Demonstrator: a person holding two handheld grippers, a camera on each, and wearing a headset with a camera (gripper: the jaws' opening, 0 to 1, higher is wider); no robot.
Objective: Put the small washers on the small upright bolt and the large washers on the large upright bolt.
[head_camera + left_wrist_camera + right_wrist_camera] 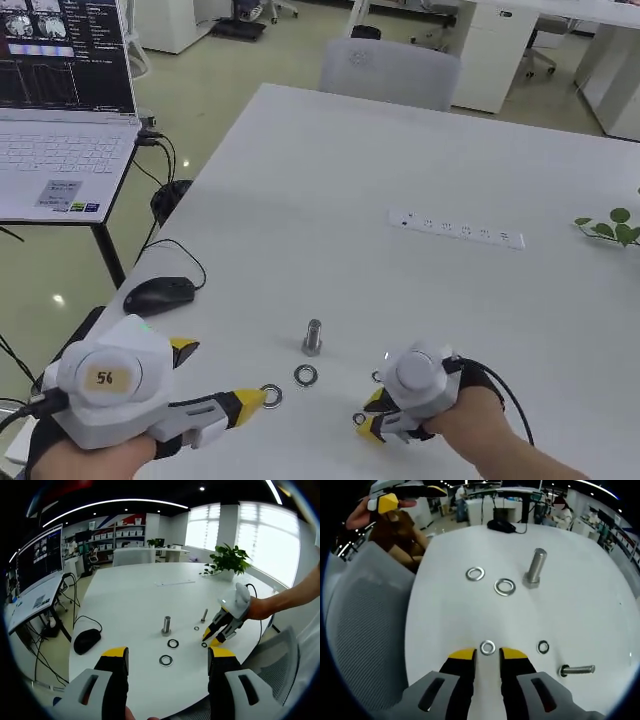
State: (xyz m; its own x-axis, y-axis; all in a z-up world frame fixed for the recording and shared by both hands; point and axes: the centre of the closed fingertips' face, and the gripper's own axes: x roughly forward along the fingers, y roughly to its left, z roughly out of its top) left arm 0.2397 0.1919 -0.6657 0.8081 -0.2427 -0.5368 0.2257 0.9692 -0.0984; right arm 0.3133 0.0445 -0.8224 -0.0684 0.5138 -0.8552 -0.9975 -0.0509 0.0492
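A large steel bolt [312, 337] [166, 625] [535, 568] stands upright near the white table's front edge. Two large washers [305, 375] [271, 395] lie flat in front of it. My left gripper [218, 374] [168, 659] hovers open at the table edge, with one large washer [166, 660] just ahead of its jaws. My right gripper [368, 415] [487, 654] is low over the table, its jaws a little apart around a small washer [488, 647] [358, 418]. A second small washer [543, 646] [196, 628] lies beside a small bolt [577, 670] that looks upright in the left gripper view [204, 615].
A black mouse [160, 293] with its cable sits at the table's left edge. A white power strip [455, 228] lies further back, with a plant [610, 228] at the right. A laptop [60, 150] stands on a side table at left, and a grey chair [390, 70] behind the table.
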